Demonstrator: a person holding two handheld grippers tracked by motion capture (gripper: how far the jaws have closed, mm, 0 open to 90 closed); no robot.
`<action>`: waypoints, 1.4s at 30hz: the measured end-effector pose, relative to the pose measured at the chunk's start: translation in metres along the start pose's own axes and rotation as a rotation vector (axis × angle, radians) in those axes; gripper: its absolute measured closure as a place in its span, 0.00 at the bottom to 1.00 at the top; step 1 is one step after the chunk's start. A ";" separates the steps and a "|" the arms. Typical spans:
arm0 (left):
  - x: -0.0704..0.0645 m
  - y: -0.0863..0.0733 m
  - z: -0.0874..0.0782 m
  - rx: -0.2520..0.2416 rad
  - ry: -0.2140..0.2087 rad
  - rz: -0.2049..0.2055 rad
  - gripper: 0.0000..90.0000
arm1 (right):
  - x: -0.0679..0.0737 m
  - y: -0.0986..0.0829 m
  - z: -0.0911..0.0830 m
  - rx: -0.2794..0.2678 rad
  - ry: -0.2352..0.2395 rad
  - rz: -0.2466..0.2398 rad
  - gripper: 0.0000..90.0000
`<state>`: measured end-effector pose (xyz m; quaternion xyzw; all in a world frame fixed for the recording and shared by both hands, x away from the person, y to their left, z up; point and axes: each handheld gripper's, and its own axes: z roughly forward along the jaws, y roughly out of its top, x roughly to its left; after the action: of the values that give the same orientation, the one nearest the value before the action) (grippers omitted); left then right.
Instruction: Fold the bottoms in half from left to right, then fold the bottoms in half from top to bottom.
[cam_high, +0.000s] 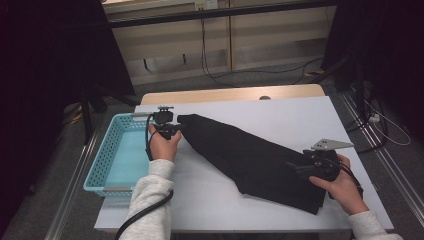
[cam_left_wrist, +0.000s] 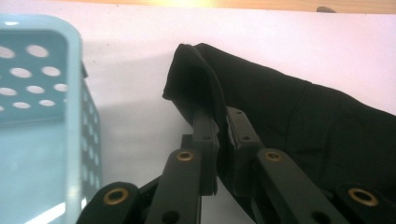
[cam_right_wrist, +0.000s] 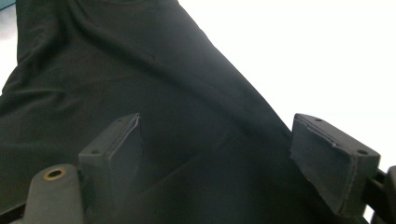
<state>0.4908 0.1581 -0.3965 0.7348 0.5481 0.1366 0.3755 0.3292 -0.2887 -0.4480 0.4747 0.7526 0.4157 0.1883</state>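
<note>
A: Black cloth (cam_high: 255, 157) lies slantwise across the white table (cam_high: 210, 197); left gripper (cam_left_wrist: 222, 135) clamps its narrow end beside the blue basket (cam_high: 107, 165).

B: Right gripper (cam_right_wrist: 215, 154): jaws apart over the wide end, folds hard to read.

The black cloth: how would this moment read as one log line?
left gripper: shut on black cloth end | right gripper: open over cloth | basket: beside

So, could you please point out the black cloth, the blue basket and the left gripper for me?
black cloth (cam_high: 250, 157): high view, middle of the fabric.
blue basket (cam_high: 95, 172): high view, left rim.
left gripper (cam_left_wrist: 223, 126): left gripper view, between the fingertips, pinching the cloth.
</note>
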 end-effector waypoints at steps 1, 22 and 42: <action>0.000 0.001 -0.002 -0.002 0.002 0.003 0.93 | 0.000 0.001 0.001 0.001 0.002 -0.001 0.18; 0.008 0.015 -0.016 0.009 -0.047 -0.024 0.94 | 0.009 0.004 0.008 0.003 0.030 -0.005 0.16; 0.010 0.011 -0.019 0.016 -0.080 -0.050 0.94 | 0.012 0.006 0.006 -0.006 0.042 -0.008 0.15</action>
<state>0.4909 0.1735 -0.3777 0.7288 0.5519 0.0930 0.3944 0.3307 -0.2743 -0.4456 0.4622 0.7571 0.4272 0.1754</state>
